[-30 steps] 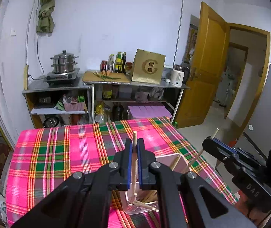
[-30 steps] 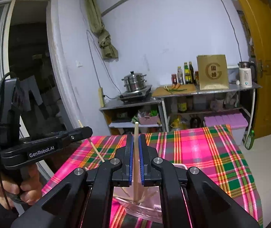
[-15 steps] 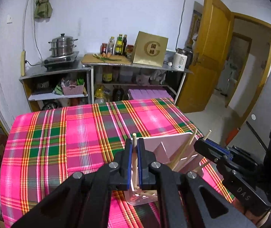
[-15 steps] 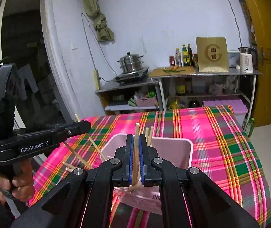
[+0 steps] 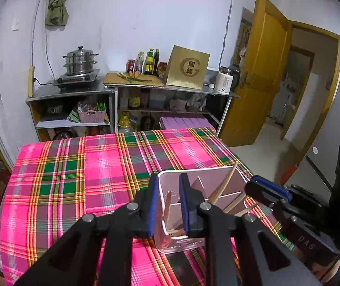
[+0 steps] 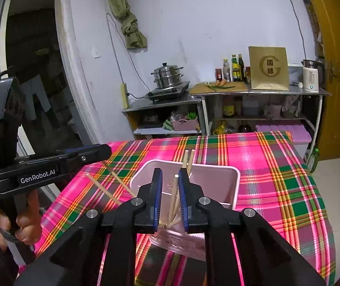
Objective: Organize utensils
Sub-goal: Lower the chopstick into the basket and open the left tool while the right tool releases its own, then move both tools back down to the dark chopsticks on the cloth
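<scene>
Low in the frame of each wrist view, the pink holder (image 5: 195,178) stands on the plaid surface (image 5: 74,166) with wooden chopsticks (image 6: 175,197) leaning inside it. The left hand-held gripper (image 5: 167,205) hangs over the holder's left compartment, jaws apart, one chopstick (image 5: 167,205) loose between them. The right hand-held gripper (image 6: 170,197) is likewise spread above the holder, gripping nothing.

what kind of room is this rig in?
Most likely a home kitchen with a dining table: a steamer pot on a stove, sauce bottles, an electric kettle on metal shelving, and a plaid-covered table holding a chopstick holder.
</scene>
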`<state>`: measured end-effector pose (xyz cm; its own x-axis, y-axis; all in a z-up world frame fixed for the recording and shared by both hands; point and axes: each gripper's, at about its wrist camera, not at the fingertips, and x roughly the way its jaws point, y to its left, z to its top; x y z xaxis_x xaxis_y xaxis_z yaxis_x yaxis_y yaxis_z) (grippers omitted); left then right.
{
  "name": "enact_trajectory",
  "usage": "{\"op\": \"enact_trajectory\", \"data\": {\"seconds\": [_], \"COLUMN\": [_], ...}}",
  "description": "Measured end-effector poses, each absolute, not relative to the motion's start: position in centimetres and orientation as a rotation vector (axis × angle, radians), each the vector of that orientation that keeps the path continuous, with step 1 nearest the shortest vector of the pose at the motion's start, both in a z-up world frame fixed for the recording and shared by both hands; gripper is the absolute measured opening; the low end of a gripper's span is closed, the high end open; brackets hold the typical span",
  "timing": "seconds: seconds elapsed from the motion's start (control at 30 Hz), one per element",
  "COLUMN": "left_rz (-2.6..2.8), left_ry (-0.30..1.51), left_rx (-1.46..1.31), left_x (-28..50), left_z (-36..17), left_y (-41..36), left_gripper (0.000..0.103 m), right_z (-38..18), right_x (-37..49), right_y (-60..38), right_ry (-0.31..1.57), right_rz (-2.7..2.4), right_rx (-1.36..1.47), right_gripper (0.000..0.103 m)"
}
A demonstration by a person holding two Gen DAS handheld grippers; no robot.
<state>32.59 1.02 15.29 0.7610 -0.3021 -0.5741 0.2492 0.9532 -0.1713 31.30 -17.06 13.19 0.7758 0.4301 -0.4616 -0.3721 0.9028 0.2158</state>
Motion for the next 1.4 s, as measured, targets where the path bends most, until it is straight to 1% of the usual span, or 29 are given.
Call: {"op": "enact_trajectory", "data": {"seconds": [0.1,0.17,0.27,0.47,0.77,0.97,1.2,1.4], "left_rz": [-0.302,-0.298,-0.294,-0.277,-0.277,-0.268,-0.265,-0.261], "left_ry": [0.622,0.604,0.578,0.537,0.548,0.581,0.626,0.660], "left_rx": [-0.099,-0.106,-0.113,-0.095,-0.102,-0.107,-0.109,-0.099], "left_x": [31.3,30.1,28.0,23.2,17.1,14.1,12.2,12.3], "left_z": [15.8,16.0,16.3,15.7,11.8,9.2,6.7,5.3], "left_y": [1.5,2.0,2.6,3.4,4.2,4.2,3.9,3.5], "left_gripper": [0.020,0.023,0.025,0.029,0.030,0.030,0.030,0.030], "right_z": [13.9,14.3,14.7,14.5,12.1,9.9,7.5,6.6], "right_x": [30.0,29.0,27.1,22.6,16.8,14.2,12.7,12.7], "right_y": [-17.7,-18.2,-19.1,-20.4,-22.3,-23.0,-23.9,-24.2], "right_ry": [0.508,0.495,0.479,0.455,0.460,0.499,0.546,0.571], "right_rz": [0.433,0.428,0.430,0.435,0.432,0.418,0.401,0.374], "right_rx": [0.115,0.114,0.116,0.108,0.109,0.096,0.097,0.094], "right_gripper": [0.014,0.015,0.015,0.015,0.015,0.015,0.015,0.015]}}
